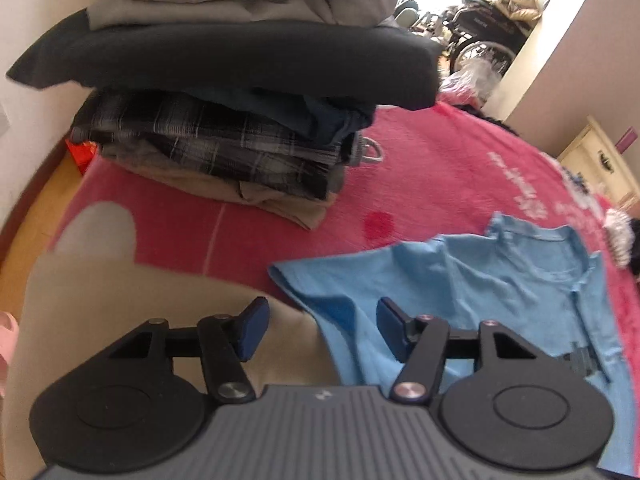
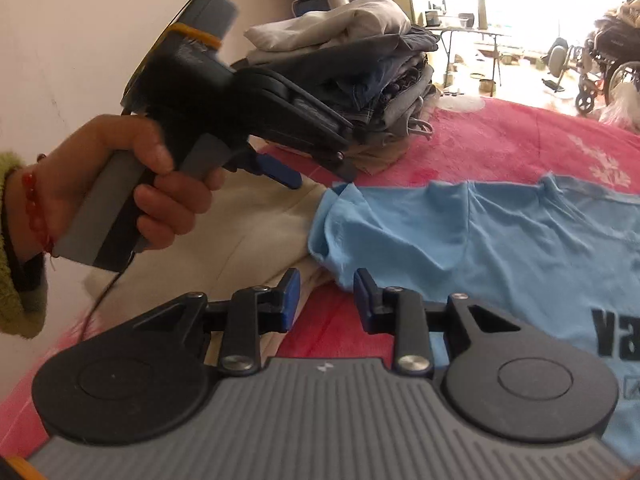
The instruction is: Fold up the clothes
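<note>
- Nearest in the right wrist view, the right gripper (image 2: pixel 326 300) has its jaws a little apart, with nothing between them; it hangs over the near edge of the pink blanket (image 2: pixel 500 144), just short of the shirt's sleeve.
- In the left wrist view, the left gripper (image 1: pixel 322 330) has its jaws spread wide and holds nothing; its right pad is over the shirt's near-left edge, its left pad over a beige patch (image 1: pixel 120 300) of the blanket.
- A hand (image 2: pixel 132 184) in a green fuzzy cuff with a red bead bracelet holds the left gripper's handle, up and left of the shirt.
- One blue T-shirt (image 2: pixel 500 248) lies spread flat on the blanket, near and right of centre. In the right wrist view its long axis runs left to right: sleeve and hem edge at the left, black print at the near right. In the left wrist view the collar points far-right.
- Open blanket lies between the shirt and the stack, and far right beyond the shirt.
- One stack (image 1: pixel 240 92) of folded clothes sits at the far left, against the wall: pale grey on top, then dark, plaid and tan layers. I cannot count them exactly.
- Farthest, past the bed's far edge, a wheelchair (image 1: pixel 488 36) stands in bright light; a cream cabinet (image 1: pixel 600 160) is at the right.
</note>
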`<act>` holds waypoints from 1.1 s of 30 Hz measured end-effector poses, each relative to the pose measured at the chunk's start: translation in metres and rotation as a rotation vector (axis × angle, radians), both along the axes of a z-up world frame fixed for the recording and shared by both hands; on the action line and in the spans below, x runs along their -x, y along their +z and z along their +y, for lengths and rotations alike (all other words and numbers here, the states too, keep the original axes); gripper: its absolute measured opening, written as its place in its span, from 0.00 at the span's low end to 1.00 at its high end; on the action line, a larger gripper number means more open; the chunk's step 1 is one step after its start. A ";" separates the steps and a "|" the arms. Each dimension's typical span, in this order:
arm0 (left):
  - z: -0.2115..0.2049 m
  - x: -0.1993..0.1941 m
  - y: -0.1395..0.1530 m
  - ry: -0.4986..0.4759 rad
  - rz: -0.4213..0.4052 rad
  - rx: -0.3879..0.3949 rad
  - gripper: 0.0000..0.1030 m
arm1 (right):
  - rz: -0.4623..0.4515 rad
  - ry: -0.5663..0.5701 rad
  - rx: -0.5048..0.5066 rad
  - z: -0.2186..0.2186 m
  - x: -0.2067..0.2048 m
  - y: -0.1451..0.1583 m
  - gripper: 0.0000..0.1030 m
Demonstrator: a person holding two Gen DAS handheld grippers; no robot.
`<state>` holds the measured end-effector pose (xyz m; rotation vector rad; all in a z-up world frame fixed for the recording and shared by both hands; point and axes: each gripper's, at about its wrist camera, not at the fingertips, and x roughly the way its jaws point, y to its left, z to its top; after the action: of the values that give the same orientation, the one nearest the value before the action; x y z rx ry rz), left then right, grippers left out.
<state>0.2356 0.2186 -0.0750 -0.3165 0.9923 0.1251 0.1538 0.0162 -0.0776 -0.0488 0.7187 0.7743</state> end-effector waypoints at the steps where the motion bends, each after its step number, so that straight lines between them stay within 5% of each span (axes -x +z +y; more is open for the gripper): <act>1: 0.000 -0.003 -0.002 -0.005 0.005 -0.012 0.57 | 0.008 -0.010 -0.011 0.003 -0.005 -0.003 0.28; 14: -0.002 -0.036 -0.024 -0.057 0.077 -0.097 0.36 | 0.136 -0.023 -0.083 0.023 -0.025 -0.034 0.28; 19: 0.001 -0.038 -0.030 -0.047 0.087 -0.090 0.07 | 0.151 -0.049 -0.109 0.021 -0.031 -0.038 0.27; 25: -0.004 -0.035 -0.025 -0.031 0.037 -0.118 0.03 | 0.145 -0.056 -0.112 0.026 -0.034 -0.041 0.09; 33: -0.033 -0.035 0.020 -0.044 -0.096 -0.134 0.03 | 0.120 -0.143 -0.218 -0.001 -0.031 -0.029 0.05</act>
<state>0.2704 0.1860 -0.0554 -0.1766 0.8904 0.1346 0.1849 0.0151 -0.1065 0.2457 0.7392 0.7188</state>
